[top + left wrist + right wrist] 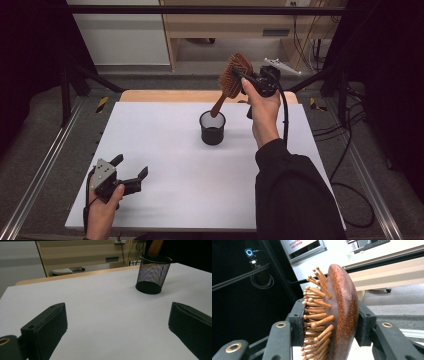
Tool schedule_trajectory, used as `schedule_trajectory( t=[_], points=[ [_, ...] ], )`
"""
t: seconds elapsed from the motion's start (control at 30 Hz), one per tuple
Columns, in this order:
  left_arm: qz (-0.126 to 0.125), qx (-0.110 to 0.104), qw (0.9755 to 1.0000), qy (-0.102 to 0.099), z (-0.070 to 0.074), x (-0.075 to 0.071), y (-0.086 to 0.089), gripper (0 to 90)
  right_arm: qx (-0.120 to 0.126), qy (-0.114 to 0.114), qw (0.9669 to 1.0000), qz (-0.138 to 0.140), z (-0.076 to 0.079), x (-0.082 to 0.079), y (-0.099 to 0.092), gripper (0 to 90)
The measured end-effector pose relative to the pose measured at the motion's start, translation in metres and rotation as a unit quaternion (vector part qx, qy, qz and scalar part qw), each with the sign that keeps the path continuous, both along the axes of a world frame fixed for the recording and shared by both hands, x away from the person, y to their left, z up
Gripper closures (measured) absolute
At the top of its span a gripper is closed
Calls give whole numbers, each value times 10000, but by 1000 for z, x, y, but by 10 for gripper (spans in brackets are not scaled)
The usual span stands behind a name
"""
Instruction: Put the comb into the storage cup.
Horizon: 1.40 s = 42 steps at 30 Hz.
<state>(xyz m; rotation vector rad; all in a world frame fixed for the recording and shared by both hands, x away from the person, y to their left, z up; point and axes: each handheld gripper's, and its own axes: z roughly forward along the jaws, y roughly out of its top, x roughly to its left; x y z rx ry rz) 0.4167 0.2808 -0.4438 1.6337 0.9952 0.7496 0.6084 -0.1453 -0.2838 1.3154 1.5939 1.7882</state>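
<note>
Wooden hairbrush in right gripper, handle slanting down into cup.

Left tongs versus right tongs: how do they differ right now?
The left tongs are open and hold nothing; the right tongs are shut on the wooden hairbrush, clamping its head. The left tongs sit low at the white table's near left corner; the right tongs are raised above the black mesh cup, brush handle pointing down into it. Both are hand-held, with black jaws.

The hairbrush handle is cut off by the top edge above the mesh cup
</note>
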Motion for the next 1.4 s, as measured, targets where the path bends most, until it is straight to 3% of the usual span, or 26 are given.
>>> schedule_trajectory(
  t=[1.17,1.4],
  points=[
    [-12,-4,10000,-25,0,0,0,27,-361,54,9993,34,-8,3,9,518],
    [-20,-2,10000,-23,0,0,0,27,-338,105,9994,30,-14,3,9,518]
  ],
)
